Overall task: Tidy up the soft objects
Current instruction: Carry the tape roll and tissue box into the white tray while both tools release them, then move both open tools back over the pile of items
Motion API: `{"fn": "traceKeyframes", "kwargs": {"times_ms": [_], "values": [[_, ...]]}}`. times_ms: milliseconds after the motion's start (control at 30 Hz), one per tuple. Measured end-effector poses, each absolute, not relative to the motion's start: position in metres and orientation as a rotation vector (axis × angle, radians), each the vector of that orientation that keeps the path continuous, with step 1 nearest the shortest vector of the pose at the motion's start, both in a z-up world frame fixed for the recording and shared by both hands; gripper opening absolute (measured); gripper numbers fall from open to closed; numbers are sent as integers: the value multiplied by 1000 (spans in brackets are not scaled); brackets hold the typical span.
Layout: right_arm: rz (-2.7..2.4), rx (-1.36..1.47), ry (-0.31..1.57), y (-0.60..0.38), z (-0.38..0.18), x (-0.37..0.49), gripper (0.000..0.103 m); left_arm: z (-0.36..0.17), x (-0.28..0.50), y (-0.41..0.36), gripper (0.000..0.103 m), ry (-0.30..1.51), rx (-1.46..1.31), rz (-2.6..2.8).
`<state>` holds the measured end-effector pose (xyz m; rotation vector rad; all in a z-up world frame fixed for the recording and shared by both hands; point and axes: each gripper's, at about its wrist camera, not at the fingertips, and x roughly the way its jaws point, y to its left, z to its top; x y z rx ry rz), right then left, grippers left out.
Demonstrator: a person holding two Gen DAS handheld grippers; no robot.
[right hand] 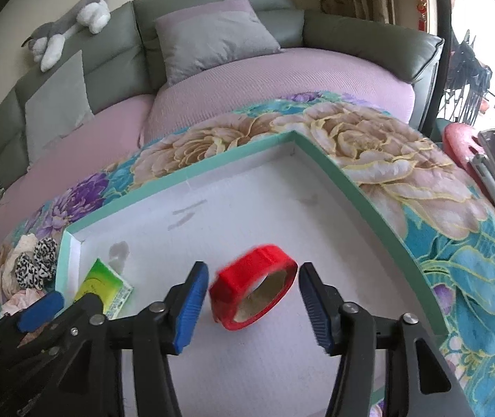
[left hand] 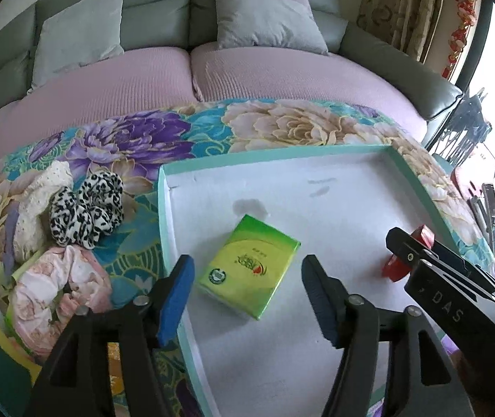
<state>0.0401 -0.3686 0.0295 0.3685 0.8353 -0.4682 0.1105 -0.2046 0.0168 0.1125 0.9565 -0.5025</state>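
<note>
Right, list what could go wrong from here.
1. The red tape roll is tilted and blurred between the open right gripper pads; it may roll across the tray.
2. Both grippers crowd the tray; the left gripper could clip the right one.
3. The leopard scrunchies and other soft items lie outside the tray.

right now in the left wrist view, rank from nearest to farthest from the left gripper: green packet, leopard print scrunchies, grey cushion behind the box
1. green packet: lying in the white box, just ahead of the open left gripper, between its fingers' line.
2. leopard print scrunchies: outside the box to the left, on the floral cloth.
3. grey cushion: far back, leaning on the sofa.
</note>
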Motion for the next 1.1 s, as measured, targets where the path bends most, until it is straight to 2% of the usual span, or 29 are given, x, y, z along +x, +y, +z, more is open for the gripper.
{"fn": "traceKeyframes", "kwargs": {"times_ms": [133,367,567,600,667,700,1100], "values": [[-474,370,809,-369,38,36,72,29,106,-198,69,922,113,-500],[-455,399,779,-370,43,32,102,46,105,-177,69,865,76,-432],[-432,400,760,-367,43,33,103,44,108,-160,70,869,50,-360],[-428,406,753,-367,43,32,103,43,109,-157,73,870,41,-358],[-428,420,740,-366,45,32,103,44,109,-151,92,859,18,-339],[-426,423,732,-366,46,31,103,44,108,-148,94,849,11,-328],[-354,493,672,-359,57,27,103,59,101,-110,94,790,-65,-202]]}}
